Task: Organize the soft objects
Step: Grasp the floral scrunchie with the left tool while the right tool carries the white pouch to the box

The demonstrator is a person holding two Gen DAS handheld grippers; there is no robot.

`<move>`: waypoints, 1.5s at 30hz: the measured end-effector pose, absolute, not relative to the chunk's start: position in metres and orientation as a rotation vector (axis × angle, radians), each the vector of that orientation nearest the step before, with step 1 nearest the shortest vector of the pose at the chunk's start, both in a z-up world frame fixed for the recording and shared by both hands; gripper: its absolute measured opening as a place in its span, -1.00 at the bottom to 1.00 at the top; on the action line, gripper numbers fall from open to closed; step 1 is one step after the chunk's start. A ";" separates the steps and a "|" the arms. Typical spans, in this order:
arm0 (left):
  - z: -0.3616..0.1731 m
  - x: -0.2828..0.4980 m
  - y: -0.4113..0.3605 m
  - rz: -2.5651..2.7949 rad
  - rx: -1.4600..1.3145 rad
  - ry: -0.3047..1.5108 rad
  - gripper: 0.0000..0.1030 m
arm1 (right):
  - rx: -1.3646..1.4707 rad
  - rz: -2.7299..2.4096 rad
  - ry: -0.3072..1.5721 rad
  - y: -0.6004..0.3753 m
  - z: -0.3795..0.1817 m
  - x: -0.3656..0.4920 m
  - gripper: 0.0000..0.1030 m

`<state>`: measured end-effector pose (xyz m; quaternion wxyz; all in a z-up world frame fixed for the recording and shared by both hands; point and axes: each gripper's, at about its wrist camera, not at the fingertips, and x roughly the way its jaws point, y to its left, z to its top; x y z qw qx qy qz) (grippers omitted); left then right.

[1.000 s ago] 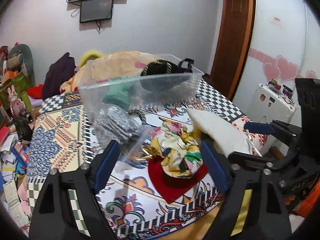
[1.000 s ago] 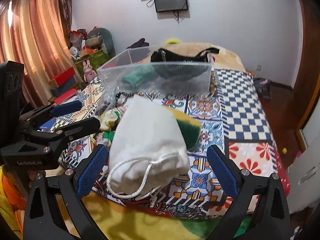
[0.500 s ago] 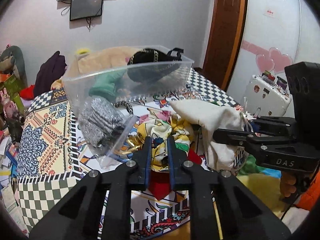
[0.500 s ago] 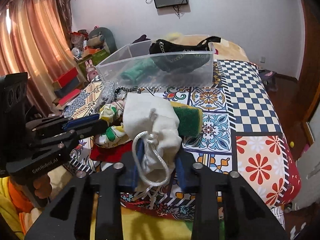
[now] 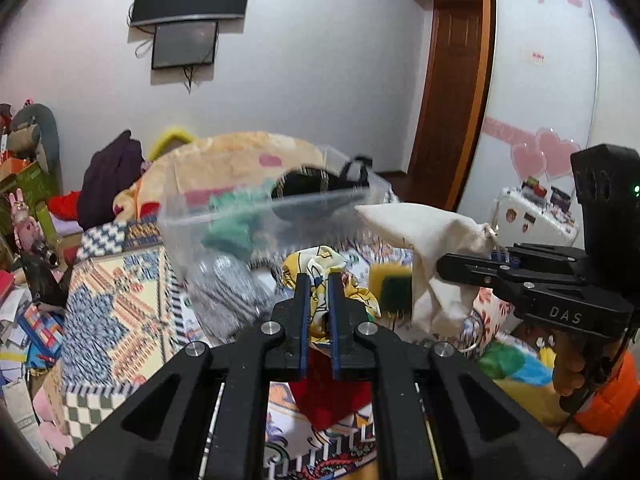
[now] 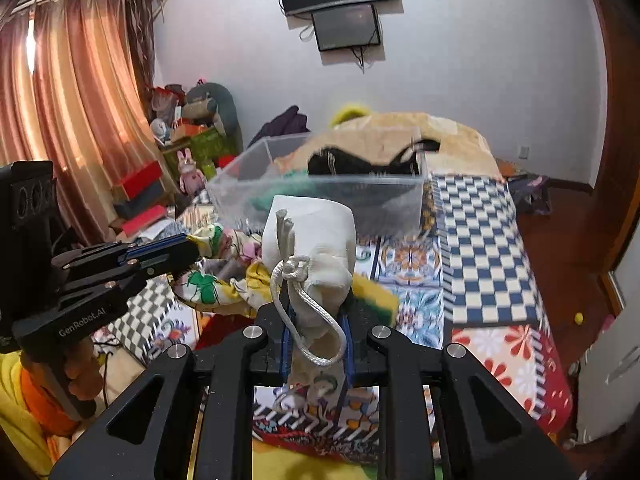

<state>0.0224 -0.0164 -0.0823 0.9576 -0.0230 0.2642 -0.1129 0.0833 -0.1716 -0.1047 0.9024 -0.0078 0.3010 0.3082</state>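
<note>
Right gripper (image 6: 316,340) clamped on white drawstring pouch (image 6: 310,248); left gripper (image 5: 318,312) pinching yellow patterned scarf (image 5: 320,264). Clear bin (image 6: 320,196) dead ahead on bed, right gripper nearer, I reckon.

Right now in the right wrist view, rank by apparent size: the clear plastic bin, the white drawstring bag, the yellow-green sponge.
1. Clear plastic bin, largest though farthest away.
2. White drawstring bag, held in the right claw; its nearness to the camera inflates it.
3. Yellow-green sponge, smallest, but partly hidden behind the bag, so its full extent is unsure.
</note>
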 end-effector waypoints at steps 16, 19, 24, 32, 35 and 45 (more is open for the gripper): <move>-0.029 0.068 0.016 -0.109 -0.055 0.376 -0.86 | 0.016 0.543 0.440 -0.152 -0.047 0.132 -0.66; -0.028 0.079 0.021 -0.078 -0.054 0.367 -0.86 | 0.019 0.541 0.426 -0.145 -0.043 0.142 -0.66; -0.037 0.106 0.034 -0.053 -0.078 0.400 -0.85 | -0.009 0.556 0.424 -0.130 -0.042 0.161 -0.66; -0.064 0.153 0.045 -0.047 -0.111 0.506 -0.85 | -0.103 0.494 0.437 -0.120 -0.048 0.189 -0.66; -0.076 0.166 0.043 -0.045 -0.103 0.549 -0.85 | -0.129 0.478 0.473 -0.117 -0.058 0.201 -0.66; -0.094 0.185 0.038 -0.057 -0.106 0.633 -0.85 | -0.171 0.521 0.638 -0.100 -0.093 0.227 -0.66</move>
